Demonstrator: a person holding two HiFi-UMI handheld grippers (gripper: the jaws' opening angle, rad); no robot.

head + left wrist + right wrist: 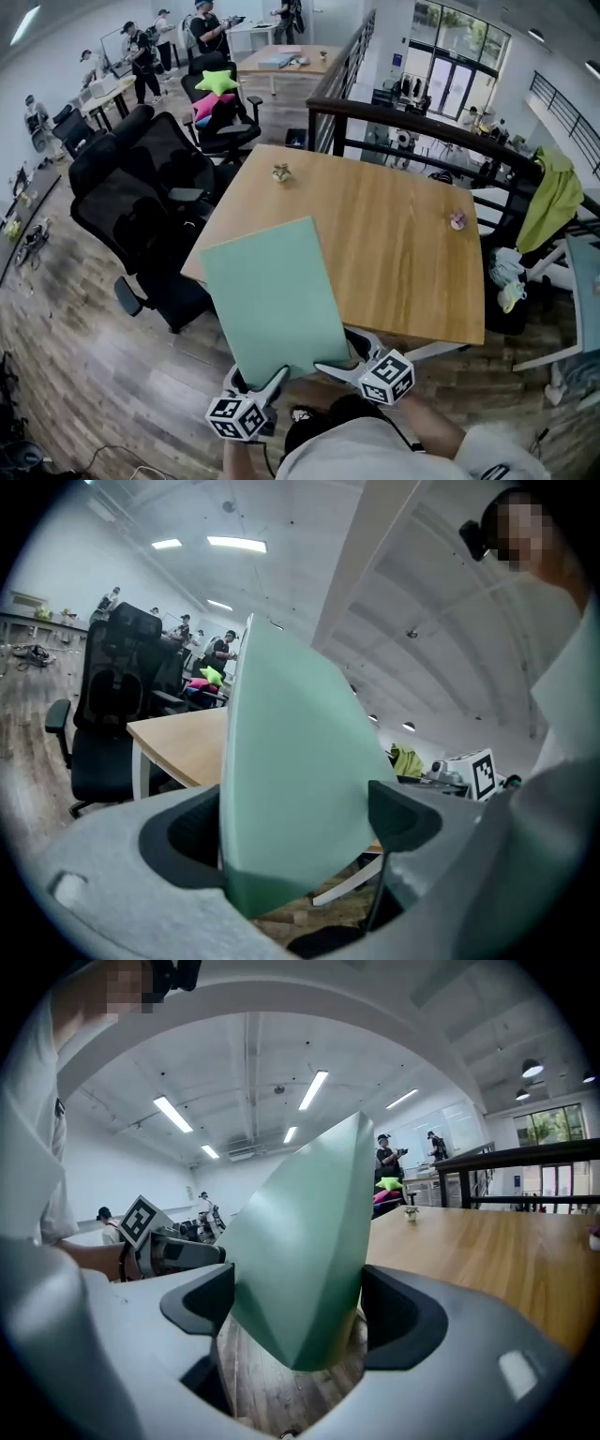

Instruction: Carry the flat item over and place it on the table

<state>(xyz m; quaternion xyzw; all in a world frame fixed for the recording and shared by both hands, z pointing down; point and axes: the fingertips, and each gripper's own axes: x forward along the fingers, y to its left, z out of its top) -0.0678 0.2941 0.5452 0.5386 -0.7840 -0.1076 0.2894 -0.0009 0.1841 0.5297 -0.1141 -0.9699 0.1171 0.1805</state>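
At the person's chest, left gripper (258,382): its jaws pinch the near left corner of the green board (277,295). In the left gripper view the board's corner (291,761) fills the gap between the two dark pads.
Beside it, right gripper (337,353): its jaws pinch the board's near right corner. In the right gripper view the board (300,1251) stands wedged between both pads, with tabletop to its right.
Green board: a flat, pale green rectangle held in the air by both grippers and tilted. Its far half hangs over the near left corner of the table, and its near half hangs over the floor, towards the person.
Wooden floor (84,375): dark planks below the board's near edge and all around.
Table (403,244): a square, light wood top. The board hides its near left corner; the rest is bare apart from two small things.
Black office chairs (141,206): a cluster just beside the table's left edge, left of the board.
Small pink object (457,220): on the table near the right edge, well apart from the board.
Small pale object (281,172): on the table near the far left corner, beyond the board and apart from it.
Railing (422,127): a dark rail running behind the table's far edge.
Green cloth (553,197): draped to the right of the table.
Star cushion (217,82): yellow-green, on a chair farther back.
Far table (286,61): light wood, with people (141,56) standing near it, too small to detail.
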